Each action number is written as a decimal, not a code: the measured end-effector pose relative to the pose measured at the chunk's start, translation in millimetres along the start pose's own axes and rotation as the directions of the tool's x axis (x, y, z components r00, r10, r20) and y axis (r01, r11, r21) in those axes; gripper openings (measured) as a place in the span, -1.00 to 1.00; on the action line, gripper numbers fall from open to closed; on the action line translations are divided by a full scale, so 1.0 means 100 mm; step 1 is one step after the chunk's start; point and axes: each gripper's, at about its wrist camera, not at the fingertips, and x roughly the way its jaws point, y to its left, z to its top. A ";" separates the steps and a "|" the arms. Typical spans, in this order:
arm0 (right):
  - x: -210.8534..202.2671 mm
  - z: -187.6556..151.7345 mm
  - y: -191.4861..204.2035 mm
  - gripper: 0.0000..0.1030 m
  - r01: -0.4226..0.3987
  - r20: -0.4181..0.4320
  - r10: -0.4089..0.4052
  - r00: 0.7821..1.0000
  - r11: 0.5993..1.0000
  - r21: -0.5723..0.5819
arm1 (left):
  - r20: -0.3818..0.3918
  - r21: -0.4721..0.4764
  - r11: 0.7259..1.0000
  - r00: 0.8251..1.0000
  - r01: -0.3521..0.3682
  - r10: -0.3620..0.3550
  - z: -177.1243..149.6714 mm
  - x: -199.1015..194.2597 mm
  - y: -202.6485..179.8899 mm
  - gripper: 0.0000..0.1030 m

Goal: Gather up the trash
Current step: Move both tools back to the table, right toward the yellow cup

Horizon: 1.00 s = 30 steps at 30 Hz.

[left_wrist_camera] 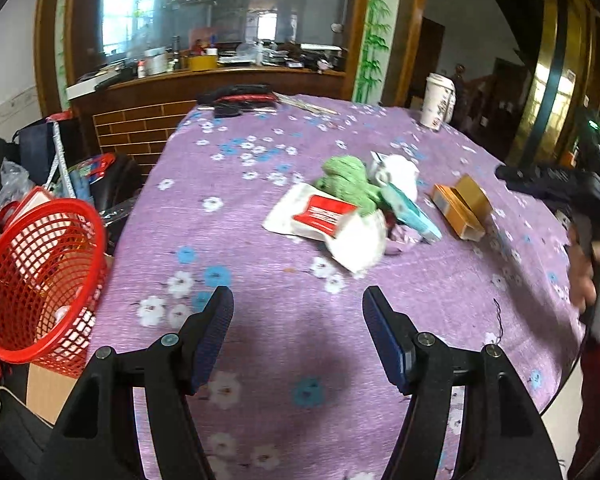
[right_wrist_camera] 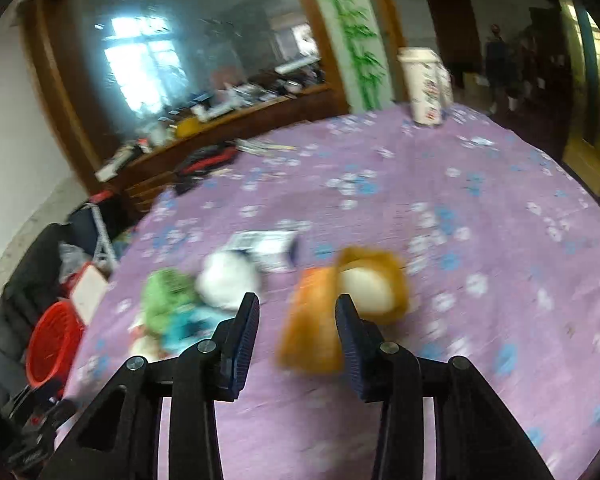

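Left wrist view, sharp: left gripper [left_wrist_camera: 298, 300] hangs over bare purple floral tablecloth [left_wrist_camera: 440, 304], jaws apart, nothing between them. Only this view shows the other tool from outside, at the right edge, a hand [left_wrist_camera: 590, 264] wrapped round its grip. Red mesh basket [left_wrist_camera: 40, 280] sits off the table's left edge, mouth tilted toward the table.

Trash pile near table centre: green crumpled wad [left_wrist_camera: 346, 178], white crumpled paper [left_wrist_camera: 398, 170], red-and-white packet [left_wrist_camera: 324, 212], teal carton [left_wrist_camera: 410, 212] with its long axis running down to the right. Orange box [left_wrist_camera: 458, 206] just right of the pile, end flap open, long axis likewise.

Right wrist view, blurred: right gripper [right_wrist_camera: 298, 308] released, jaws apart above the orange box [right_wrist_camera: 312, 328]; contact looks absent, though the smear makes that uncertain. White cup [right_wrist_camera: 424, 84] stands far back.
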 end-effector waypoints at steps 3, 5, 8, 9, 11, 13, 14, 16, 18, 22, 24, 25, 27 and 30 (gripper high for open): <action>0.25 0.12 -0.18 -0.38 0.004 -0.051 -0.003 0.999 1.000 0.023 | -0.016 0.004 1.000 1.000 0.006 -0.005 0.00 0.05 -0.06 0.28; 0.44 0.14 -0.22 -0.46 0.013 -0.093 -0.010 0.996 0.999 0.029 | -0.023 0.006 1.000 1.000 0.006 -0.006 0.00 0.06 -0.09 0.28; 0.53 0.15 -0.16 -0.52 -0.007 -0.080 0.009 0.997 1.000 0.018 | -0.027 0.011 1.000 1.000 0.000 0.000 0.00 0.06 -0.09 0.28; 0.54 0.16 -0.11 -0.52 -0.012 -0.081 0.012 0.997 1.000 0.005 | -0.030 0.010 1.000 1.000 -0.001 0.001 0.01 0.07 -0.09 0.28; 0.57 0.14 -0.05 -0.52 -0.014 -0.078 0.012 0.997 1.000 -0.021 | -0.038 0.002 1.000 0.999 -0.004 0.004 0.02 0.09 -0.07 0.28; 0.58 0.11 0.07 -0.52 0.011 -0.062 -0.015 0.998 0.997 -0.076 | -0.045 -0.010 1.000 0.999 -0.005 0.005 0.04 0.11 -0.05 0.28; 0.57 0.10 0.10 -0.52 0.022 -0.057 -0.027 0.998 0.996 -0.089 | -0.047 -0.015 1.000 0.999 -0.006 0.006 0.04 0.12 -0.05 0.28; 0.57 0.07 0.15 -0.52 0.023 -0.051 -0.030 0.998 0.993 -0.118 | -0.053 -0.021 1.000 0.999 -0.010 0.009 0.06 0.15 -0.05 0.28; 0.61 0.04 0.14 -0.52 0.032 -0.061 -0.040 0.997 0.992 -0.126 | -0.065 -0.026 1.000 0.998 -0.006 0.005 0.09 0.19 -0.06 0.28; 0.69 0.01 0.01 -0.59 0.031 -0.072 -0.038 0.997 0.995 -0.097 | -0.084 -0.031 1.000 0.996 0.005 -0.007 0.15 0.26 -0.12 0.28; 0.70 0.00 -0.07 -0.94 0.023 -0.075 -0.029 0.997 0.996 -0.082 | -0.092 -0.035 0.999 0.996 0.011 -0.014 0.19 0.30 -0.16 0.28; 0.70 -0.01 -0.10 -0.97 0.021 -0.073 -0.027 0.997 0.997 -0.070 | -0.094 -0.037 0.999 0.995 0.013 -0.016 0.21 0.31 -0.18 0.28; 0.68 -0.02 -0.14 -0.99 0.011 -0.060 -0.015 0.998 0.998 -0.060 | -0.099 -0.039 0.999 0.995 0.012 -0.015 0.25 0.35 -0.22 0.28; 0.64 -0.03 -0.16 -0.99 -0.001 -0.043 -0.002 0.999 0.998 -0.061 | -0.100 -0.039 0.999 0.995 0.005 -0.009 0.29 0.39 -0.26 0.28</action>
